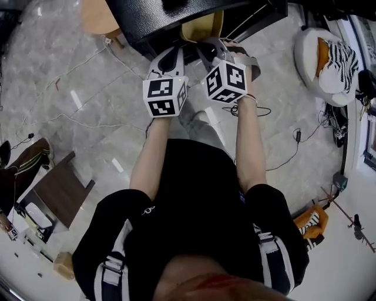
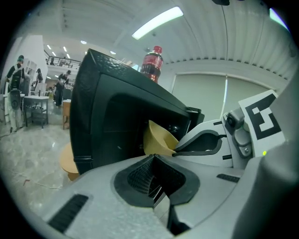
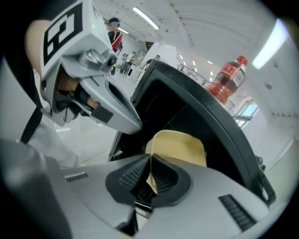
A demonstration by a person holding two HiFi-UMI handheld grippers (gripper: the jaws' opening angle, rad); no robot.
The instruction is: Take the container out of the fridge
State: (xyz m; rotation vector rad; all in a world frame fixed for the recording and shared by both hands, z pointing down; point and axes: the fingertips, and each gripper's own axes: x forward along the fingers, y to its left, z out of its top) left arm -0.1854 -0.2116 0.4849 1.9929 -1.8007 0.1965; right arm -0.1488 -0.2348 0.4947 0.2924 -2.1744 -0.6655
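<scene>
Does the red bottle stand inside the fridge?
No, the red bottle stands upright on top of the black fridge, outside it.

container: was plain tan
fridge: was black, pebbled
bottle, at 12 o'clock: was red
floor: was grey, veined

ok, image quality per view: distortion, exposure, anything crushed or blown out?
Head view: heavy fisheye, floor curves at the edges; fridge reads as near-featureless black. Left gripper view: ceiling strip light blown out, fridge interior crushed dark. Right gripper view: tan container evenly lit and sharp; corners vignette to black.
</scene>
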